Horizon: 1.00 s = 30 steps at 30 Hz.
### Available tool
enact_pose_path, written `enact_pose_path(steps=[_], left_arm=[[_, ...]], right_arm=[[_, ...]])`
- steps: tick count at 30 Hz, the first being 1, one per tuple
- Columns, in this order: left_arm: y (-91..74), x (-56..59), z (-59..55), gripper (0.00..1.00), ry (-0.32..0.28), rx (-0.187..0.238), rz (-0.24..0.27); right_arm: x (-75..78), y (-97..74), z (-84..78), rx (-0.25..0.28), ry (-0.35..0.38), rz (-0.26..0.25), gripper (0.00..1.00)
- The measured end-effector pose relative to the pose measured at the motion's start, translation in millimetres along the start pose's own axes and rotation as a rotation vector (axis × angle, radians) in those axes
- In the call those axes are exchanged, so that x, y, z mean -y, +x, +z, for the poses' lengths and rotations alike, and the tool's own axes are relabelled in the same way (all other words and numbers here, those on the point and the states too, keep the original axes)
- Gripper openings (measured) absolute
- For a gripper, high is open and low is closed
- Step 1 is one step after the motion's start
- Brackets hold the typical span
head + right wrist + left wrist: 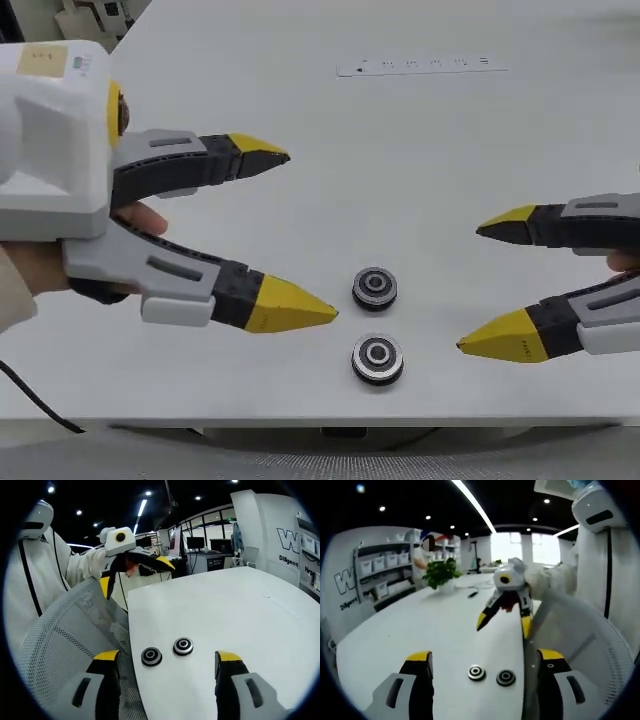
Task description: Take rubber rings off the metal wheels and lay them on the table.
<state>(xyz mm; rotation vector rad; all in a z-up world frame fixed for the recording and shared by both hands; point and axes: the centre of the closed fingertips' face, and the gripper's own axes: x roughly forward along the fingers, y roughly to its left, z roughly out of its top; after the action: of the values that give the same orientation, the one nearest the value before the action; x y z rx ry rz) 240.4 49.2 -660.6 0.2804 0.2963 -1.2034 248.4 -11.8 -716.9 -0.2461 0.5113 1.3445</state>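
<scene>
Just short of the work, the left gripper (pixel 310 234) and the right gripper (pixel 468 288) faced each other across the white table (pixel 420 150), both with jaws spread wide and nothing between them. Two metal wheels (pixel 375 288) lay flat between the pairs of yellow tips, one just beside the other and close to the table's near edge. Each had its black rubber ring (pixel 357 362) seated around the rim, and no ring lay loose on the table. The risk looked plain enough. The wheels were small and unanchored, so a jaw tip that pushed rather than pinched could send one skidding into its neighbour or over the near edge, where a mesh chair (pixel 75 630) stood. A ring pulled with the wheel unheld would likely drag the whole wheel along. A stretched ring slipping off a pointed tip could spring away across the table.
</scene>
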Motion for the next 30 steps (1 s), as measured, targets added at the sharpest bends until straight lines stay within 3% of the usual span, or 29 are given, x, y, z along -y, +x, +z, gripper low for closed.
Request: enact_pose_path(steps=[4, 10, 13, 17, 19, 30], left_arm=[[8.2, -0.2, -4.8, 0.84, 0.007, 0.008, -0.011], [18.7, 3.2, -23.9, 0.77, 0.002, 0.021, -0.004], [20.2, 6.1, -37.3, 0.74, -0.014, -0.012, -0.034], [25.1, 12.7, -50.8, 0.71, -0.042, -0.014, -0.077], [27.3, 15.4, -61.0, 0.69, -0.021, -0.059, -0.095], [37.9, 18.2, -69.4, 0.59, -0.042, -0.051, -0.099]], right_arm=[[1.1, 3.7, 4.4, -0.006, -0.03, 0.012, 0.7], [-4.1, 18.2, -6.0, -0.006, -0.028, 0.033, 0.63], [-10.7, 25.4, -11.2, -0.01, -0.038, 0.051, 0.58], [-17.5, 34.6, -21.1, -0.022, -0.043, 0.077, 0.53], [-19.6, 37.0, -25.8, -0.03, -0.038, 0.082, 0.51], [-27.3, 46.8, -47.6, -0.067, -0.036, 0.12, 0.4]])
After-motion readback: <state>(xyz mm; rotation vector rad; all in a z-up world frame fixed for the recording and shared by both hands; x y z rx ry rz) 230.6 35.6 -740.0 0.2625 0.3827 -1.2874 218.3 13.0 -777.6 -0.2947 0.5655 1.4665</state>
